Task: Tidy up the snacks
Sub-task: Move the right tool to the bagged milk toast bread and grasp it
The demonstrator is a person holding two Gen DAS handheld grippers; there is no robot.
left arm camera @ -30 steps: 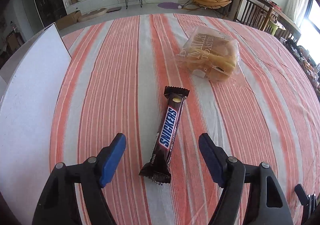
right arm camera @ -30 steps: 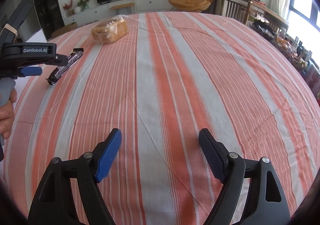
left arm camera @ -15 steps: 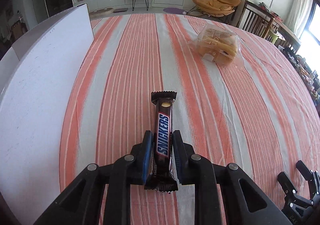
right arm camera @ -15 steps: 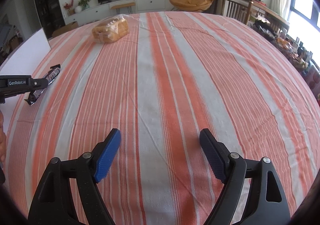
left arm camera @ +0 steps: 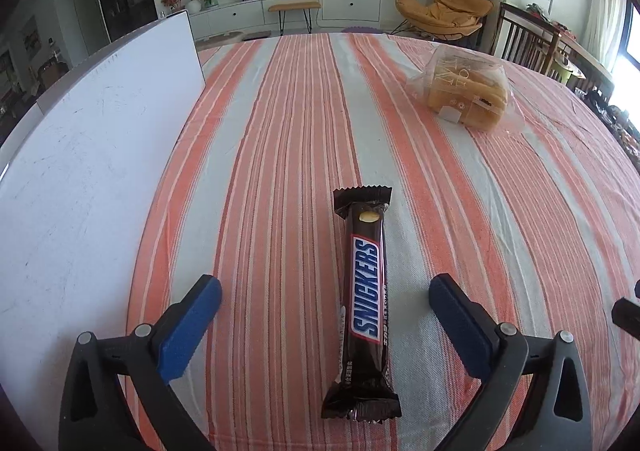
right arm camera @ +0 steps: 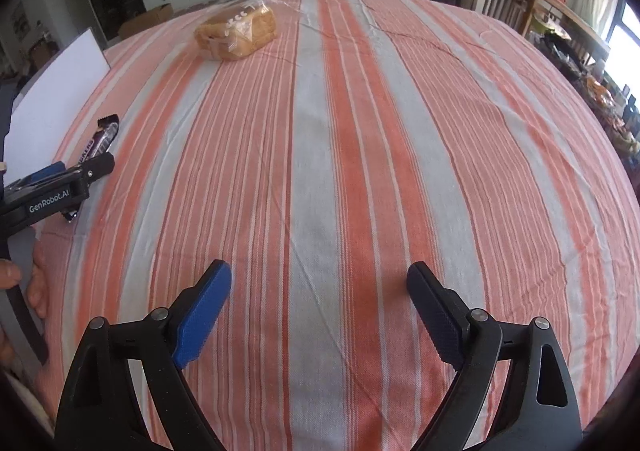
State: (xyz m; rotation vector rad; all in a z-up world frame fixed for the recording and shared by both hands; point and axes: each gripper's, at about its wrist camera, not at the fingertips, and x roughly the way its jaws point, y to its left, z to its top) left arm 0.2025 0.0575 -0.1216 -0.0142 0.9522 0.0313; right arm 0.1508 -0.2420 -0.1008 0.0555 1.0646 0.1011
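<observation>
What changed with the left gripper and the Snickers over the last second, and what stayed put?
The left gripper closed on the Snickers bar, turned it to lie straight along the stripes, then let go; its fingers are open again either side of it. The bagged bread and the open right gripper stayed put.

Bright daylight glares from the right-hand windows (left arm camera: 634, 47); sharp focus, strong fisheye bending, dark corners.

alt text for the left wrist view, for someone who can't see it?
The open left gripper straddles a Snickers bar lying lengthwise on an orange-and-grey striped tablecloth, neither finger touching it. A bagged loaf of bread sits further off to the right, a white board lies along the left, and a living room is behind.
</observation>
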